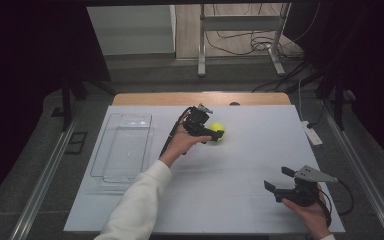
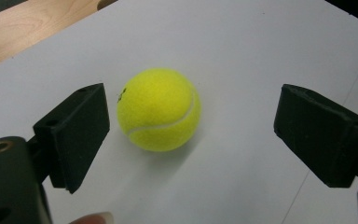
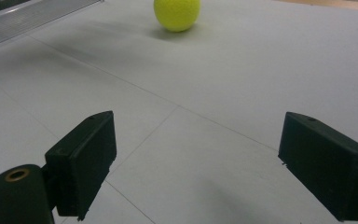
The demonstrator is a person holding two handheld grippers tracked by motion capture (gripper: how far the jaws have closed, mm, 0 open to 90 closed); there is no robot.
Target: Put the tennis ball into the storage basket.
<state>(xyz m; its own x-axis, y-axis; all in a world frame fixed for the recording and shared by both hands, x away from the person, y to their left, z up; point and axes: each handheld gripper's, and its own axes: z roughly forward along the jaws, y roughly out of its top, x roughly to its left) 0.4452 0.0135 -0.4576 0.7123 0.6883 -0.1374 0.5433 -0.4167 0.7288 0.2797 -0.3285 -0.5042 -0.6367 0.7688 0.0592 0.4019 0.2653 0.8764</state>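
Jaws of the left gripper (image 1: 215,134) stand wide apart around a yellow tennis ball (image 1: 217,131) that rests on the white table cover (image 1: 240,165), a little beyond the middle of it. In the left gripper view the ball (image 2: 159,109) sits between the two black jaws, much closer to the one on that view's left (whether it touches that jaw I cannot tell) and well clear of the other, so nothing is clamped. The right gripper (image 1: 280,182) hovers over the near right part of the cover, its jaws also spread wide with nothing between them; its own view looks across bare cover to the ball (image 3: 177,14) far ahead. A clear plastic tray (image 1: 125,147) lies at the left side of the cover, well apart from the ball. The person's left arm wears a white sleeve (image 1: 137,205).
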